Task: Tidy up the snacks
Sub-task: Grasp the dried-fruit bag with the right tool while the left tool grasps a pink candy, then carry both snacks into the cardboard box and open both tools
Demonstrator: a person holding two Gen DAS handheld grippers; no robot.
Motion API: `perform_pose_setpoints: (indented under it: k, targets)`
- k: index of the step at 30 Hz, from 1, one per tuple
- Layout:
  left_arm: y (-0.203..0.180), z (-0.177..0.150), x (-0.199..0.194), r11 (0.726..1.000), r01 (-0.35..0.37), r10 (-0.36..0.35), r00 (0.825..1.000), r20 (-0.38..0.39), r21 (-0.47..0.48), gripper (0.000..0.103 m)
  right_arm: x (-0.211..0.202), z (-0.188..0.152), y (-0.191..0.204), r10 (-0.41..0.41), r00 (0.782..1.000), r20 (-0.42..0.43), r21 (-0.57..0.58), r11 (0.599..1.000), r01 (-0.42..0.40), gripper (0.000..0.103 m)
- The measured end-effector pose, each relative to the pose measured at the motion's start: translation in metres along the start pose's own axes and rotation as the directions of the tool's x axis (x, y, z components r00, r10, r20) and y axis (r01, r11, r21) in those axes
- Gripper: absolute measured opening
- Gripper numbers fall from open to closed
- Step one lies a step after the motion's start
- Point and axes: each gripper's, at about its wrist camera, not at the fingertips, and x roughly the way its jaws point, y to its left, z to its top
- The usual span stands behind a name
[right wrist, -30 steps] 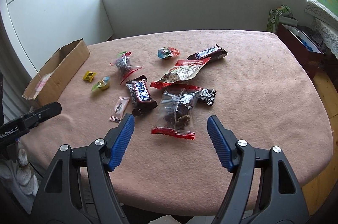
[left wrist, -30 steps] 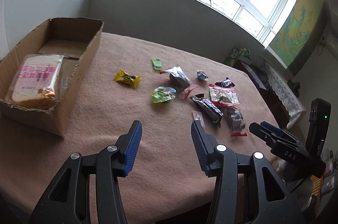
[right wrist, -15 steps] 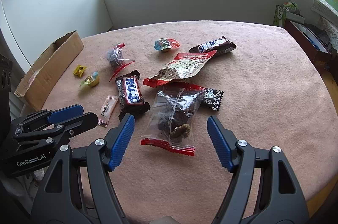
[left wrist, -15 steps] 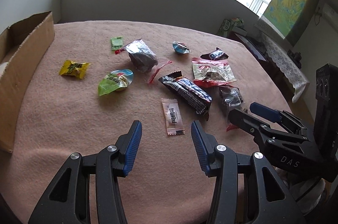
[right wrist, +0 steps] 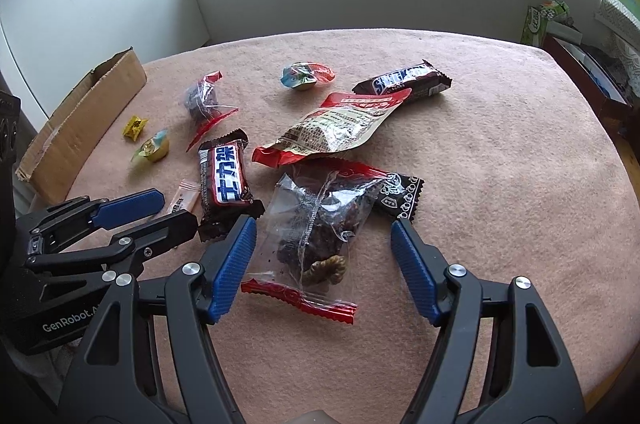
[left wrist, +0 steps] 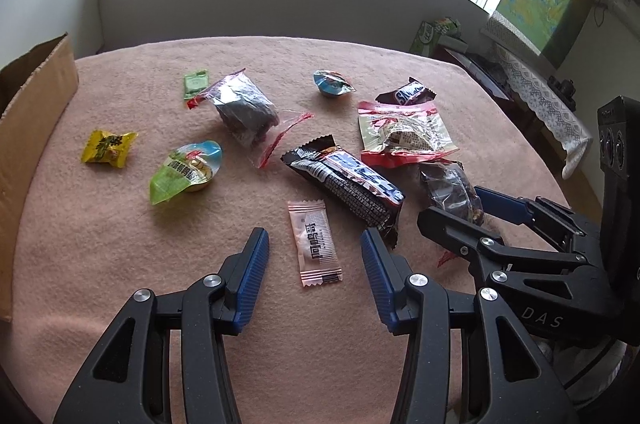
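Observation:
Several snacks lie on a pink tablecloth (left wrist: 120, 244). My left gripper (left wrist: 314, 240) is open, its jaws on either side of a small pink sachet (left wrist: 314, 244). A dark chocolate bar (left wrist: 348, 186) lies just right of it. My right gripper (right wrist: 324, 228) is open around a clear bag of dark dried fruit (right wrist: 320, 224) with red ends. The right gripper also shows in the left wrist view (left wrist: 472, 208) beside that bag (left wrist: 450, 190). The left gripper shows in the right wrist view (right wrist: 168, 208) by the sachet (right wrist: 184, 196). A cardboard box (right wrist: 80, 120) stands at the left.
Other snacks: a yellow candy (left wrist: 108, 148), a green jelly cup (left wrist: 186, 170), a green packet (left wrist: 196, 82), a dark fruit bag (left wrist: 244, 108), a blue jelly cup (left wrist: 330, 84), a Snickers bar (right wrist: 404, 80), a red-edged pouch (right wrist: 336, 128). Shelves and a lace-covered cabinet (left wrist: 532, 84) stand right.
Both grippers have moved forward and down toward the snacks. The left now straddles the pink sachet, the right straddles the clear fruit bag. The box has slid toward the left edge of view.

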Motion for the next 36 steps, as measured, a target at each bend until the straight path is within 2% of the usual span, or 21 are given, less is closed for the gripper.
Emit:
perform_pose_setpoints:
  k: [4, 5, 8, 11, 20, 25, 36]
  targets:
    - [-0.004, 0.0, 0.003, 0.999, -0.033, 0.033, 0.999, 0.003, 0.025, 0.033, 0.002, 0.001, 0.001, -0.008, 1.0, -0.005, -0.011, 1.0, 0.008, 0.068]
    - [-0.004, 0.0, 0.003, 0.999, -0.041, 0.041, 0.999, 0.005, 0.028, 0.029, 0.003, 0.002, 0.002, -0.011, 1.0, -0.005, -0.016, 1.0, 0.01, 0.066]
    - [-0.006, 0.001, 0.005, 0.997, -0.062, 0.061, 0.998, 0.011, 0.04, 0.023, 0.003, 0.001, 0.004, -0.021, 1.0, -0.009, -0.028, 0.999, 0.02, 0.051]
    - [-0.006, 0.0, 0.005, 0.997, -0.066, 0.065, 0.998, 0.013, 0.043, 0.018, 0.002, 0.0, 0.004, -0.023, 1.0, -0.013, -0.034, 0.999, 0.022, 0.048]
    - [-0.004, -0.001, 0.002, 0.998, -0.051, 0.051, 0.999, 0.011, 0.034, 0.017, -0.007, -0.005, -0.005, -0.007, 1.0, -0.012, 0.009, 1.0, 0.007, 0.046]
    - [0.001, -0.002, -0.002, 1.0, -0.022, 0.022, 1.0, 0.011, -0.001, 0.017, -0.014, -0.007, -0.006, -0.009, 1.0, -0.002, 0.017, 1.0, 0.009, 0.045]
    - [0.001, -0.003, -0.02, 1.0, -0.007, 0.007, 0.999, 0.047, -0.014, 0.017, -0.038, -0.003, 0.001, -0.01, 0.999, 0.043, 0.006, 1.0, 0.01, 0.045]
